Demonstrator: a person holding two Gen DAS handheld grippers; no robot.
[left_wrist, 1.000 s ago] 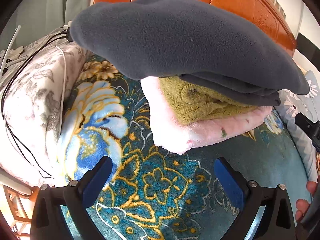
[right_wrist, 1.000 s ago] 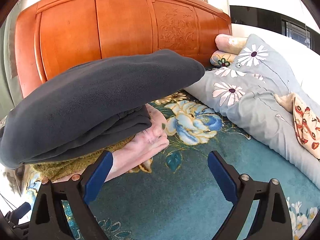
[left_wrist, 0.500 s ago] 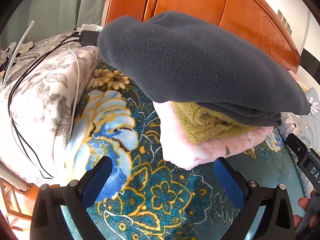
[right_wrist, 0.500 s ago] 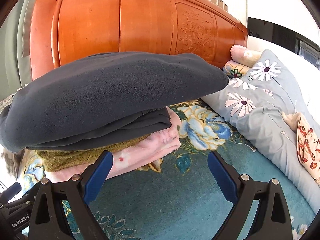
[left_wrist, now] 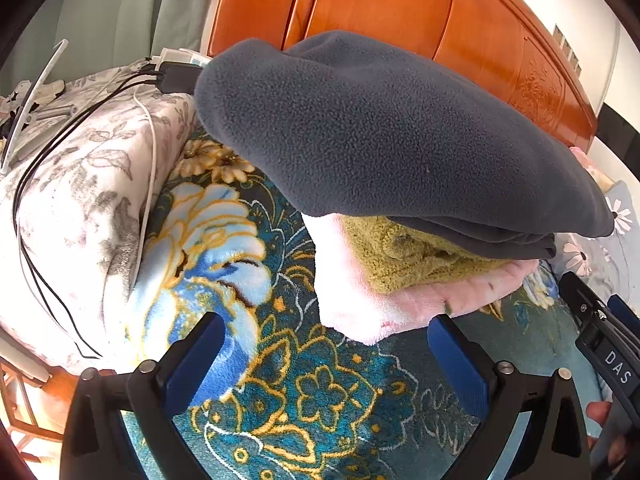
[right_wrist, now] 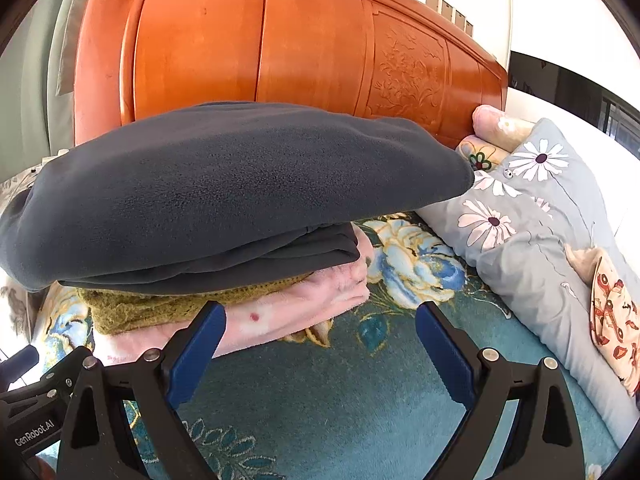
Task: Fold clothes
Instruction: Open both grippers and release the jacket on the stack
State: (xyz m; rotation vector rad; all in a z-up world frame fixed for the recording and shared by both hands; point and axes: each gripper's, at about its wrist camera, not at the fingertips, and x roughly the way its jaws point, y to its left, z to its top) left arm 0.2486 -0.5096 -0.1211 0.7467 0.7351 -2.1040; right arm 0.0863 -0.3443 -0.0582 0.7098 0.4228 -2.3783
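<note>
A stack of folded clothes lies on the teal floral blanket [left_wrist: 320,400]. A dark grey fleece [left_wrist: 380,132] is on top, an olive knit [left_wrist: 400,256] under it and a pink garment [left_wrist: 360,304] at the bottom. The same stack shows in the right wrist view: the grey fleece [right_wrist: 240,192], the olive knit [right_wrist: 152,308], the pink garment [right_wrist: 288,312]. My left gripper [left_wrist: 324,360] is open and empty, just short of the pink garment's corner. My right gripper [right_wrist: 320,344] is open and empty, in front of the stack's near edge.
An orange wooden headboard [right_wrist: 280,48] stands behind the stack. A white floral pillow [left_wrist: 72,200] with black and white cables lies to the left. A grey daisy quilt [right_wrist: 532,216] and a patterned cushion [right_wrist: 612,312] lie to the right. The right gripper's body [left_wrist: 600,340] shows at the left view's right edge.
Both grippers have drawn back a little from the stack and risen, so more headboard shows. The stack has not moved. Both stay open.
</note>
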